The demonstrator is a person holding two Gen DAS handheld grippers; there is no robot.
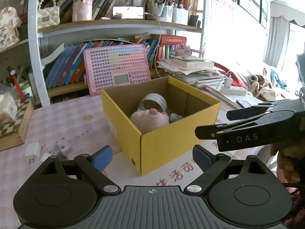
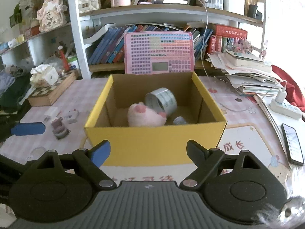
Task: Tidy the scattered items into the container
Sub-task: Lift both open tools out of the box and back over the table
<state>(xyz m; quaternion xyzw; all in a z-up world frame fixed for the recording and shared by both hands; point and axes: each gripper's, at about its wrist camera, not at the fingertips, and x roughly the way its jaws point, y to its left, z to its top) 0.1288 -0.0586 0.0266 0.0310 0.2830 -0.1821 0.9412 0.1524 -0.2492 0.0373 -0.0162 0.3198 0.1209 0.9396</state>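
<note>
Left claw (image 1: 151, 157): jaws set wide apart, blue pads bare, nothing between them. It hangs over the tabletop (image 1: 66, 122) just short of the near corner of the yellow box (image 1: 171, 143).

Right claw (image 2: 147, 151): jaws likewise spread wide and empty, held just before the front wall of the yellow box (image 2: 152, 145). In the left wrist view its black fingers reach in from the right edge, beside the box's right wall.

Yellow box: open-topped cardboard, standing upright on the pink checked tabletop (image 2: 76, 95). Inside lie a pink plush toy (image 2: 145, 116), a roll of tape (image 2: 161, 100) tilted against the plush, and a small pale blue item (image 2: 179, 120) at the floor of the box, too small to identify.

Items outside the box, to its left on the tabletop: a white charger plug (image 1: 32, 149), a small white toy (image 2: 71, 115), and a small stacked object (image 2: 60, 128), somewhat blurred.

Surroundings: a pink keyboard toy (image 2: 159, 54) leans upright behind the box against the bookshelf (image 2: 133, 11). A paper stack (image 2: 246, 72), a power strip (image 2: 286, 107) and a phone (image 2: 292, 144) occupy the right side.
</note>
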